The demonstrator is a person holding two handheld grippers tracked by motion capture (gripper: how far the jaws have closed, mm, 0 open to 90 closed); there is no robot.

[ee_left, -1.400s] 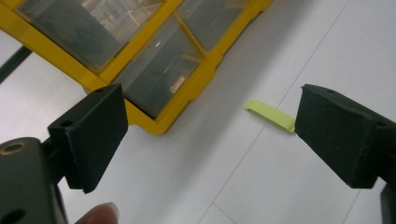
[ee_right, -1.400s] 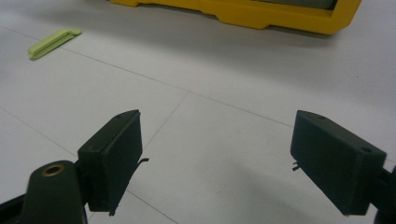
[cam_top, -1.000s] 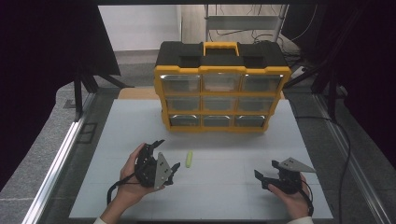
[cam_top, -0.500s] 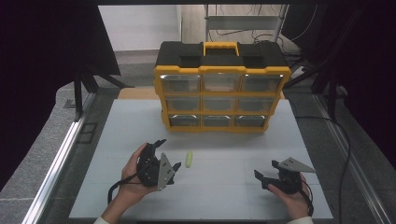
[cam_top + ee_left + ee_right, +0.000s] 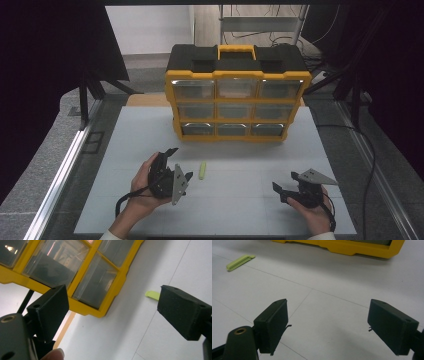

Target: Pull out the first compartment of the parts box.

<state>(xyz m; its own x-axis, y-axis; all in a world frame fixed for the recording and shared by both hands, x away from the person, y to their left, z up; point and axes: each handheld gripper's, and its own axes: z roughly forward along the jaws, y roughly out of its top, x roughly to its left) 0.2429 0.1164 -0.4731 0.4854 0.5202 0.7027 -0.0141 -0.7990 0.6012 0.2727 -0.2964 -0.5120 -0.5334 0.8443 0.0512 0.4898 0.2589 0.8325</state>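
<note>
The white table (image 5: pixel 125 150) carries a yellow and black drawer organiser (image 5: pixel 237 95) standing upright against the middle of its far edge, nine clear drawers facing the person, all of them pushed in. Toward the near edge, left of centre, the left gripper (image 5: pixel 176 167) is held tipped on its side with its jaws set wide and nothing between them; in the left gripper view (image 5: pixel 110 307) the lower corner of the organiser sits in the gap. Near the right end of the near edge the right gripper (image 5: pixel 285 192) rests low over the table, its jaws also spread wide and empty (image 5: pixel 327 322). The smallest thing is a flat pale green clip (image 5: pixel 202 170), lying on the bare table just to the right of the left gripper, well short of the organiser and well apart from the right gripper. The step in hand looks like picking up that clip with the left gripper. To do it well, I judge the hand should roll so both jaws straddle the clip across its narrow width, come down until the tips nearly touch the table, then close gently, since so thin a piece could skid away.
</note>
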